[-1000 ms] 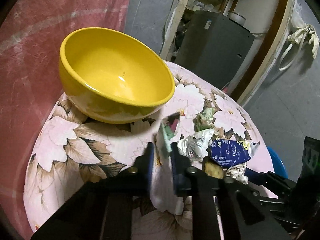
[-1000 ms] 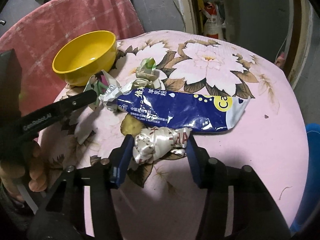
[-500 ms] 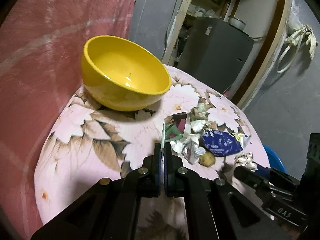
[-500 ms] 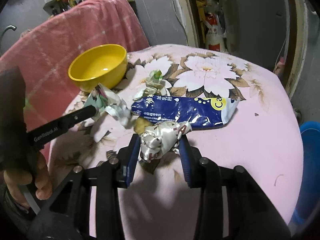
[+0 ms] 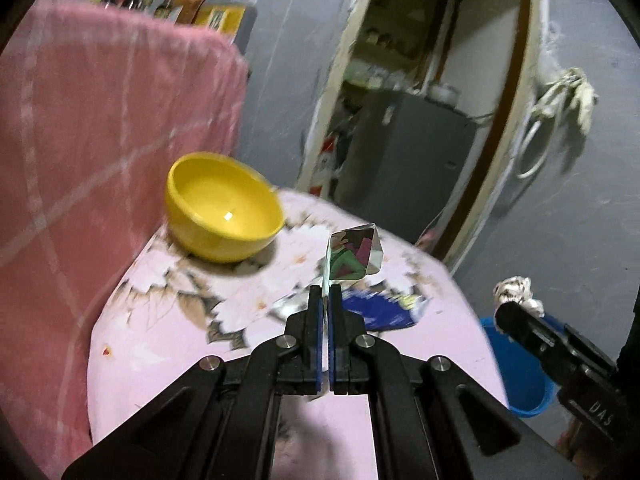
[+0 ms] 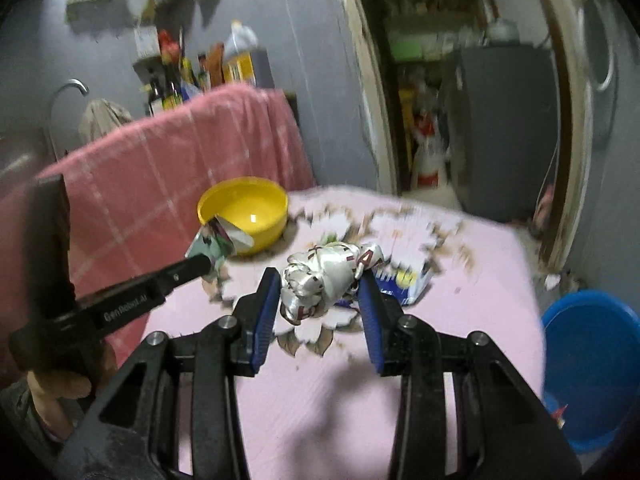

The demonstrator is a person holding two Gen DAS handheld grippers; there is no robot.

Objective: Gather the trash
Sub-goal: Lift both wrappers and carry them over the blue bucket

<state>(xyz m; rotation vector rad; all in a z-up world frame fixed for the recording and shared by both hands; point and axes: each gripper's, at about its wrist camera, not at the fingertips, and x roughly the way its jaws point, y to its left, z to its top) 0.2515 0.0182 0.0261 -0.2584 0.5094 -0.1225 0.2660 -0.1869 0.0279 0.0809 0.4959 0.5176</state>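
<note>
My left gripper [image 5: 325, 294] is shut on a thin foil wrapper [image 5: 352, 256] with a green and red print and holds it above the table; it also shows in the right wrist view [image 6: 218, 240]. My right gripper [image 6: 318, 284] is shut on a crumpled silver wrapper [image 6: 326, 280] and holds it off the table; that wrapper also shows in the left wrist view [image 5: 516, 290]. A blue snack bag [image 5: 380, 308] lies on the pink floral tablecloth [image 5: 168, 344].
A yellow bowl [image 5: 222, 206] stands at the table's far left, next to a pink checked cloth [image 5: 100, 140]. A blue bucket [image 6: 592, 364] stands on the floor right of the table. A doorway with a grey cabinet [image 5: 404, 156] lies behind.
Both grippers have risen and drawn back from the table with their wrappers. The bowl and the blue bag now look smaller and farther off.
</note>
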